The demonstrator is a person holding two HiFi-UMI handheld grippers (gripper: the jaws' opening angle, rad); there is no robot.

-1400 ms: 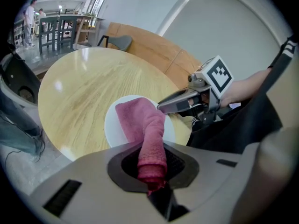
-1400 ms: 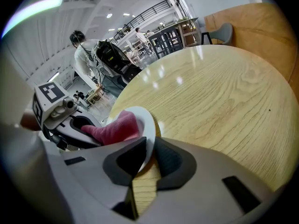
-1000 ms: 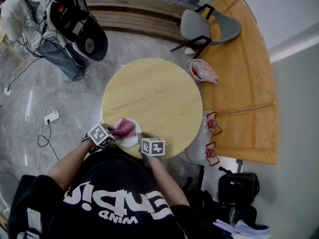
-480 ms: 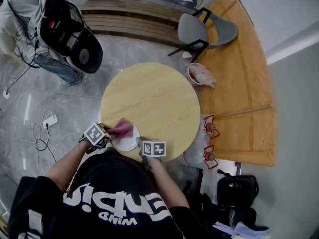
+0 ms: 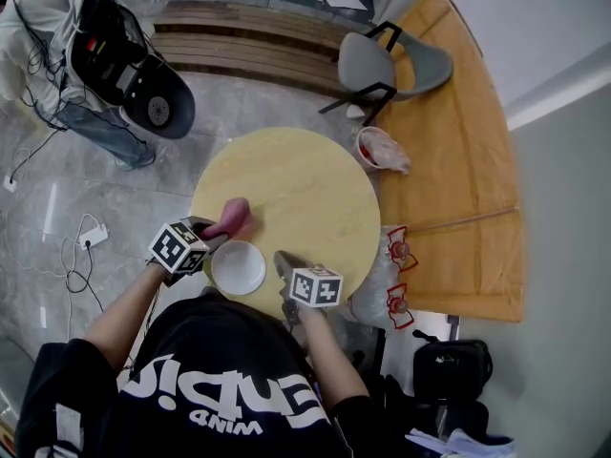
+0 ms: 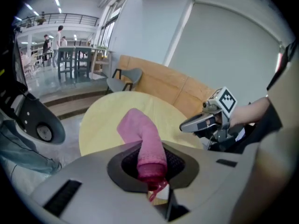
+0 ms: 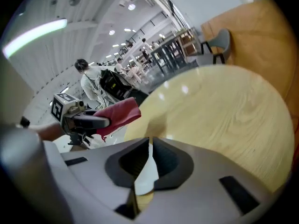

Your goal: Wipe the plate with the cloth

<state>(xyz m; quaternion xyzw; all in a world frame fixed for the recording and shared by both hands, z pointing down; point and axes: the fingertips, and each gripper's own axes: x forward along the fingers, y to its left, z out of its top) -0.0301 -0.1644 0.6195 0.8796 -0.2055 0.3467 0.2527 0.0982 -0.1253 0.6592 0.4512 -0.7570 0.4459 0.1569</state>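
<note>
- The right gripper [image 5: 283, 262] is clamped on the thin rim of the plate [image 5: 239, 267], which sits close to the near edge of the counter [image 5: 305, 175]. A hard push there could tip the plate or slide it off.
- The left gripper [image 5: 208, 234] pinches one end of the pink cloth [image 5: 232, 218], held above the counter just beyond the plate and not touching it. With so short a bite, the cloth may pull free when dragged.
- The floppy free end could fold under, so the wipe may miss part of the plate.
</note>
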